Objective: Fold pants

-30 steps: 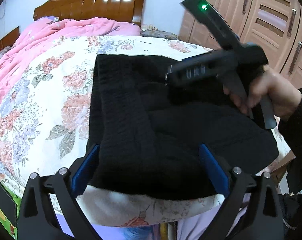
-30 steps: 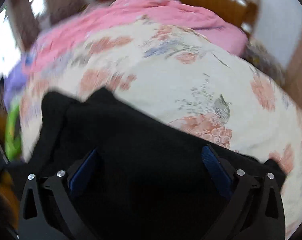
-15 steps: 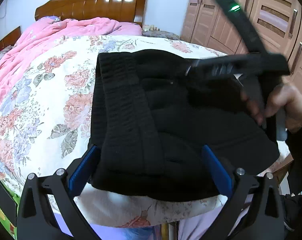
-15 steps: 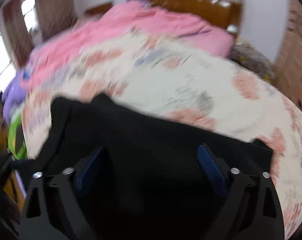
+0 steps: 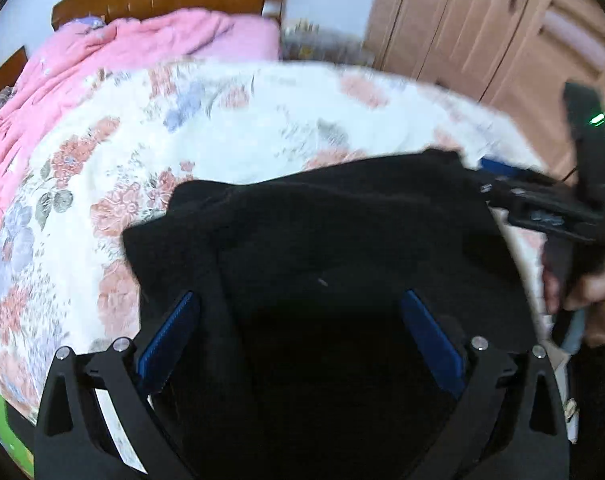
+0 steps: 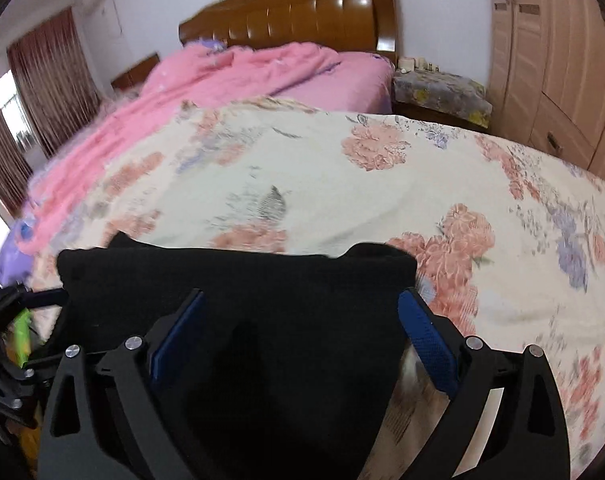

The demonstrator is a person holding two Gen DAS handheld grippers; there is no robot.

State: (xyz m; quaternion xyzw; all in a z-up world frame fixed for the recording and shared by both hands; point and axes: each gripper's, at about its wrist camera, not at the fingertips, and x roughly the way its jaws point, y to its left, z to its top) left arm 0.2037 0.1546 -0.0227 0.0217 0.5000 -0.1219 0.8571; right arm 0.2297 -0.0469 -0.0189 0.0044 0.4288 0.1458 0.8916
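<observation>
The black pants (image 5: 342,248) lie folded in a thick bundle at the near edge of the bed, on the floral bedspread (image 5: 230,136). My left gripper (image 5: 302,320) is open, its blue pads wide apart over the near part of the pants. My right gripper (image 6: 298,324) is open too, its pads spread over the pants (image 6: 242,280) from the right side. In the left wrist view the right gripper (image 5: 542,208) shows at the pants' far right corner, held by a hand. Whether either gripper touches the cloth is unclear.
A pink quilt (image 6: 222,76) lies across the far half of the bed below a wooden headboard (image 6: 302,8). Wooden wardrobe doors (image 5: 502,28) stand on the right. A nightstand (image 6: 438,92) sits beside the headboard. The bed edge is just below the pants.
Both grippers have moved in low over the pants, which now fill the lower part of both views. The right gripper has dropped from above the pants to their far right corner.
</observation>
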